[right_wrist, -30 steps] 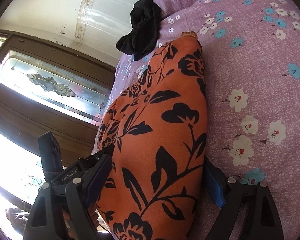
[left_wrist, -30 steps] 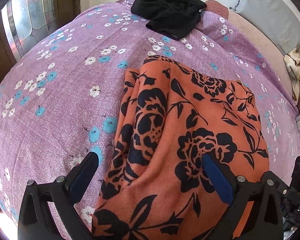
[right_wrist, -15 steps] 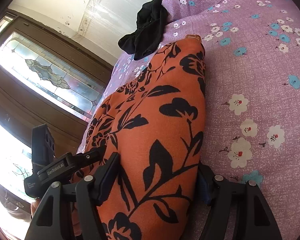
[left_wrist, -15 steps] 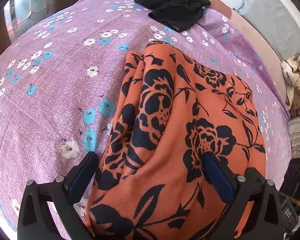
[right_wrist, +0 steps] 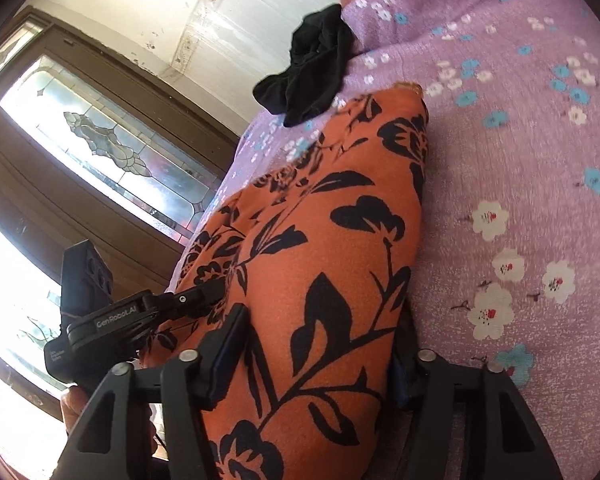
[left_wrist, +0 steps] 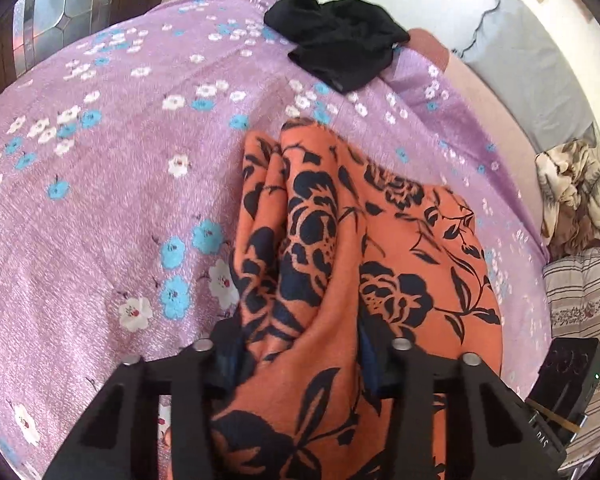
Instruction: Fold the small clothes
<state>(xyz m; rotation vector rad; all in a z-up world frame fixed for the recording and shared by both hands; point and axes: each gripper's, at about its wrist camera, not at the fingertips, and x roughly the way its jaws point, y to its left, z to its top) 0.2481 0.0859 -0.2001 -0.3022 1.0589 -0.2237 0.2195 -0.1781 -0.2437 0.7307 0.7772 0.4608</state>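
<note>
both the left gripper (left_wrist: 300,354) and right gripper (right_wrist: 320,350) are closing on the orange floral garment's (left_wrist: 380,248) near edge; an uneven bunch could slip and skew the fold.

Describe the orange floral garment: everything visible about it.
The orange garment is soft, matte cloth printed with black roses and leaves. It lies bunched in long folds on the purple flowered bedspread, its far end short of the black clothes. Its near edge runs between the fingers of both grippers, the left gripper and right gripper, whose jaws are closing on it.
</note>
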